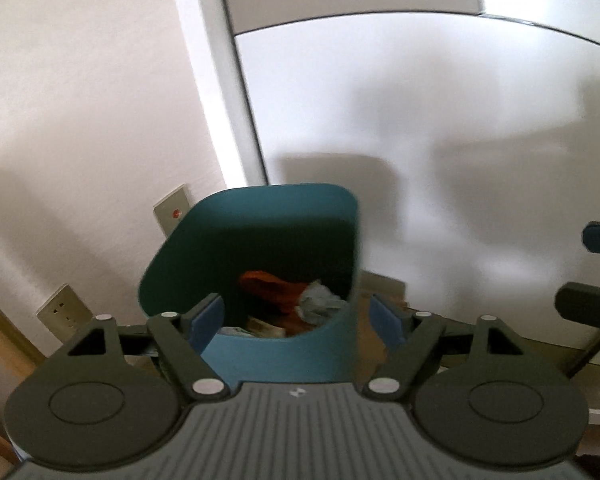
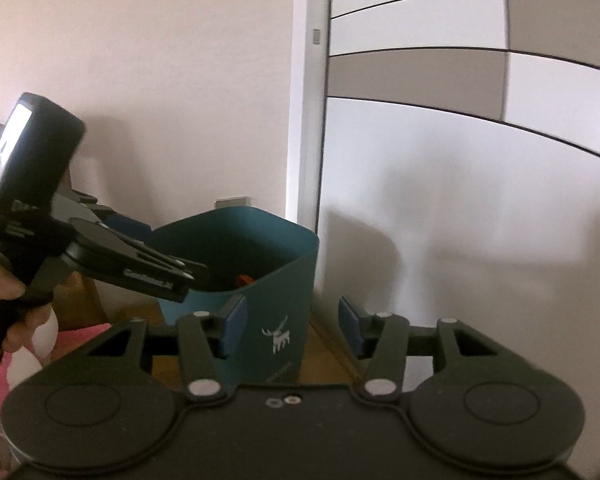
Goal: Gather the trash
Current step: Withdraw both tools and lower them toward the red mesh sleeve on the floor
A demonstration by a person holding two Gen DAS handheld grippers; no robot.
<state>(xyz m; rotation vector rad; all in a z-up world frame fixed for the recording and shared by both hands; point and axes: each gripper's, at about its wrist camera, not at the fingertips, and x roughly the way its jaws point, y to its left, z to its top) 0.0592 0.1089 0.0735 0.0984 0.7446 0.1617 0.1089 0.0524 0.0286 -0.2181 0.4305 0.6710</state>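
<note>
The teal bin (image 1: 260,248) stands on the floor against the pale wall, directly ahead of and below the left gripper (image 1: 298,316), whose blue-padded jaws hang spread and empty over the near rim. That gripper is plainly the nearer; the right gripper (image 2: 292,322), likewise spread with nothing between its pads, sits back and to the bin's right side. The bin is smooth, matte plastic, squarish with rounded corners, a small white deer mark (image 2: 277,337) on its face. Inside lie an orange wrapper (image 1: 272,286) and a crumpled grey wad (image 1: 320,300), soft and light by the look.
</note>
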